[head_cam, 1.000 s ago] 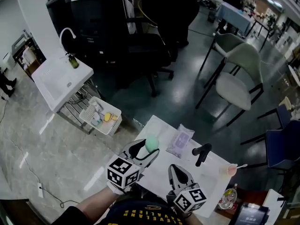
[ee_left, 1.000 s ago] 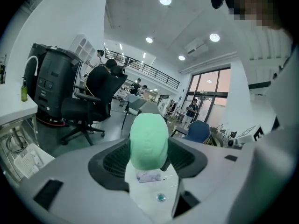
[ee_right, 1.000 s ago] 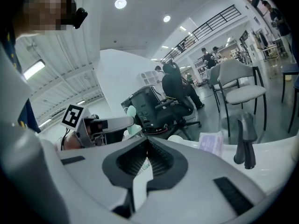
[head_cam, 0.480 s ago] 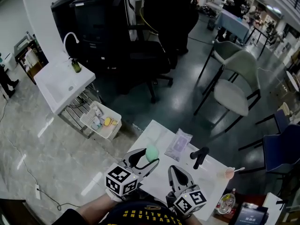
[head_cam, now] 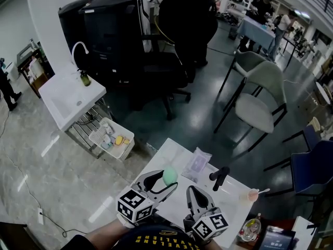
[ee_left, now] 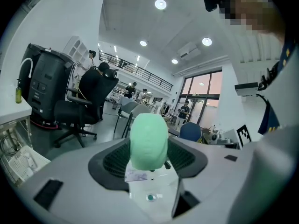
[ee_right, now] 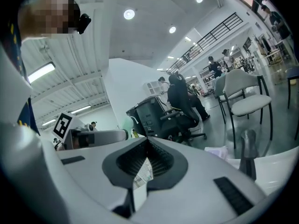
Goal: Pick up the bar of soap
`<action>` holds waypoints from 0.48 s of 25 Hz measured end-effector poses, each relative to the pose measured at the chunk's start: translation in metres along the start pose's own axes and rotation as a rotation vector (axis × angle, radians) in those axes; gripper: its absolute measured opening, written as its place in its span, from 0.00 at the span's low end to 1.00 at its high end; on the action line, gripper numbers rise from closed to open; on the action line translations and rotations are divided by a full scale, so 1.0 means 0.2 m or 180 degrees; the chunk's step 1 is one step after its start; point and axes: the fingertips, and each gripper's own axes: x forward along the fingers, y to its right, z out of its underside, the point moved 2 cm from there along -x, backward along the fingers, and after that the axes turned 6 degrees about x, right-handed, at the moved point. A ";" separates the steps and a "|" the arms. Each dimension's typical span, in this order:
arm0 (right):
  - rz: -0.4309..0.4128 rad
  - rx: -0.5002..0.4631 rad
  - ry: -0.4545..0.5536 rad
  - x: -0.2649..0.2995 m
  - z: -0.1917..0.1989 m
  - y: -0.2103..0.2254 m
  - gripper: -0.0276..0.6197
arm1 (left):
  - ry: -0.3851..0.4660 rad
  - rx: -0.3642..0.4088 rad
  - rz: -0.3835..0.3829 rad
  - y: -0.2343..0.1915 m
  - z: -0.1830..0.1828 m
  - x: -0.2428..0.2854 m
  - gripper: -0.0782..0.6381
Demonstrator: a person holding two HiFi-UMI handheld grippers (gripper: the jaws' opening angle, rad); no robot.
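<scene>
The pale green bar of soap (head_cam: 169, 176) is clamped between the fingers of our left gripper (ee_left: 148, 149), seemingly lifted clear over the near-left corner of the white surface (head_cam: 179, 151). Our right gripper (ee_right: 146, 158) has its fingers pressed together on nothing. We judge the soap slick: a slackened squeeze could send it past that edge to the floor. Open room lies inward, toward the packet (head_cam: 196, 163).
</scene>
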 end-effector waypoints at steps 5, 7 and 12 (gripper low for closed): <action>-0.0086 -0.0050 0.0058 -0.01 -0.01 -0.03 0.06 | -0.0014 -0.0006 -0.0009 0.00 0.01 0.00 0.48; -0.0107 -0.0050 0.0044 -0.01 0.00 -0.04 0.06 | -0.0016 -0.0009 -0.0017 0.00 0.01 0.00 0.48; -0.0149 -0.0049 0.0008 -0.02 0.02 -0.05 0.06 | -0.0018 -0.0009 -0.0022 0.00 0.01 0.00 0.48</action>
